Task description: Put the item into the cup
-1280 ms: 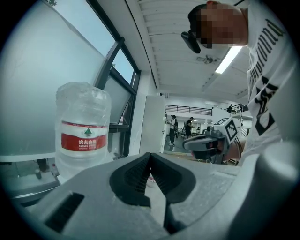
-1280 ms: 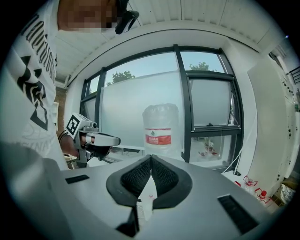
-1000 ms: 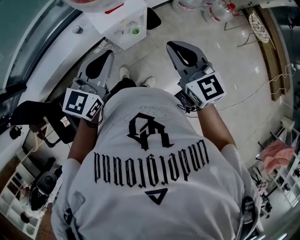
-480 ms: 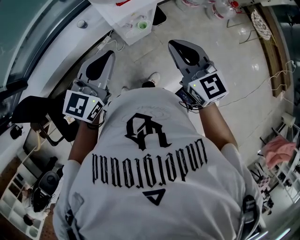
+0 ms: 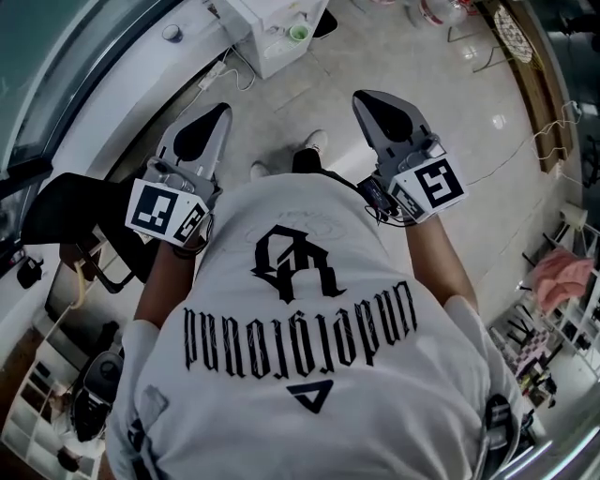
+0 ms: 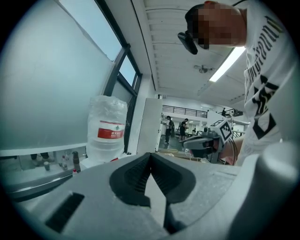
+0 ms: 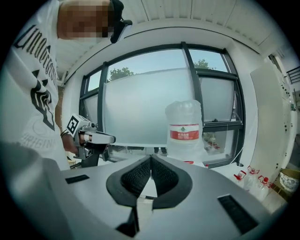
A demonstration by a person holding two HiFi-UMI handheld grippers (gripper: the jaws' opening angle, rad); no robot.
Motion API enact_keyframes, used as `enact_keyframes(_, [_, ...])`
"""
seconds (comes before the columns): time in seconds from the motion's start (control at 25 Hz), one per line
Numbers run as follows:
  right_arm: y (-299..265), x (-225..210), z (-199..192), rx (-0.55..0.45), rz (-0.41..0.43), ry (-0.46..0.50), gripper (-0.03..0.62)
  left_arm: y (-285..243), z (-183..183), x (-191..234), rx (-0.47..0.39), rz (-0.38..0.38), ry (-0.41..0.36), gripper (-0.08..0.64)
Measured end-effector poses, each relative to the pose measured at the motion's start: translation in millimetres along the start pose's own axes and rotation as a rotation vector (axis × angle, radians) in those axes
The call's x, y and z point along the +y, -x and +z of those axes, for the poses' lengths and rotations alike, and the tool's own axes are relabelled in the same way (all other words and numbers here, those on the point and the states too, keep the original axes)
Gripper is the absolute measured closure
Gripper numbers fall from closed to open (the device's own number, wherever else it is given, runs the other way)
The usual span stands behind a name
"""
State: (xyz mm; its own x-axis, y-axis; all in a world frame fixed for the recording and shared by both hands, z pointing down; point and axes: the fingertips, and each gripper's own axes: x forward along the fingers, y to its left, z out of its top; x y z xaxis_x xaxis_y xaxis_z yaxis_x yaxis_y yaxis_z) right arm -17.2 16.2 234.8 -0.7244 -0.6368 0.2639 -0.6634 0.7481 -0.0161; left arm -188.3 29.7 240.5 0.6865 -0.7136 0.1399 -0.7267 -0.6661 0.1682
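Observation:
I see both grippers held out in front of the person's white shirt, above the floor. My left gripper [image 5: 221,110] is shut with nothing between its jaws, and its closed pads [image 6: 140,174] meet at a point. My right gripper [image 5: 361,96] is also shut and empty, pads [image 7: 161,176] pressed together. A small cup with green inside [image 5: 298,33] stands on a white table [image 5: 265,21] at the top of the head view, well ahead of both grippers. No item to be moved can be made out.
A large water bottle with a red label [image 7: 186,129] stands by the window, also in the left gripper view [image 6: 108,129]. A black chair [image 5: 80,220] is at the left. Shelves, a pink cloth [image 5: 560,283] and several small bottles [image 7: 255,180] line the right side.
The white table with the cup has slid toward the top edge of the head view. My right gripper has shifted a little to the right. Both grippers stay shut.

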Motion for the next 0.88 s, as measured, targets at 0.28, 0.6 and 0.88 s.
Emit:
enact_keyframes(0.28, [30,53,-16,0.039,-0.068,-0.041,0.577,35,-14,-19,-0.007,-0.077,0.019,0.545])
enact_keyframes(0.6, [61,62,-6,0.004,-0.071,-0.016,0.577,50,-8,-50,-0.022,-0.088,-0.008,0.545])
enact_keyframes(0.88, [98,66,-13,-0.018,0.0,0.022,0.577,46,-4,-91,-0.03,-0.038,-0.026,0.545])
